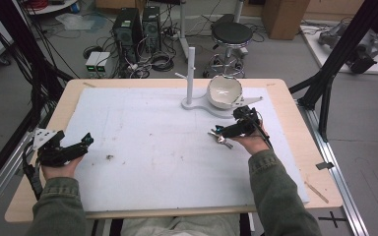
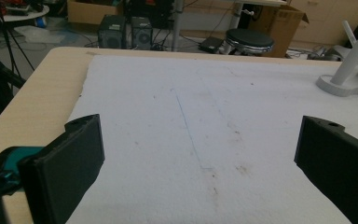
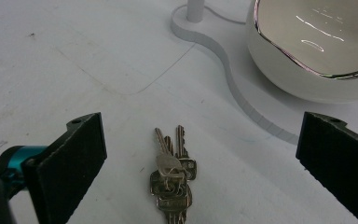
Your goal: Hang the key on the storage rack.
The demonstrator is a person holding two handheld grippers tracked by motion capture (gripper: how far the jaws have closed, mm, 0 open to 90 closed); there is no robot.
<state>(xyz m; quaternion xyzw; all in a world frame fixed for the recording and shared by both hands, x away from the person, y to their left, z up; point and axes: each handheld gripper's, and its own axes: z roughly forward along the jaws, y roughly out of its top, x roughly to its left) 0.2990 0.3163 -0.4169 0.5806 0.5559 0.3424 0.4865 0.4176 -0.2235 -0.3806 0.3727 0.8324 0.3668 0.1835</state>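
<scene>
Table: white mat (image 1: pixel 152 147) on wood, white bowl (image 1: pixel 224 92) at far side.
Keys (image 3: pixel 171 175): near the bowl, between right gripper's (image 3: pixel 200 163) spread jaws.
Left gripper (image 2: pixel 196 168): released, well apart from the bowl.

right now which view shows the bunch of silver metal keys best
The right gripper view: the bunch of silver metal keys lies close up between its open jaws, individual blades distinct. The high view shows them small, beside the right gripper.
</scene>
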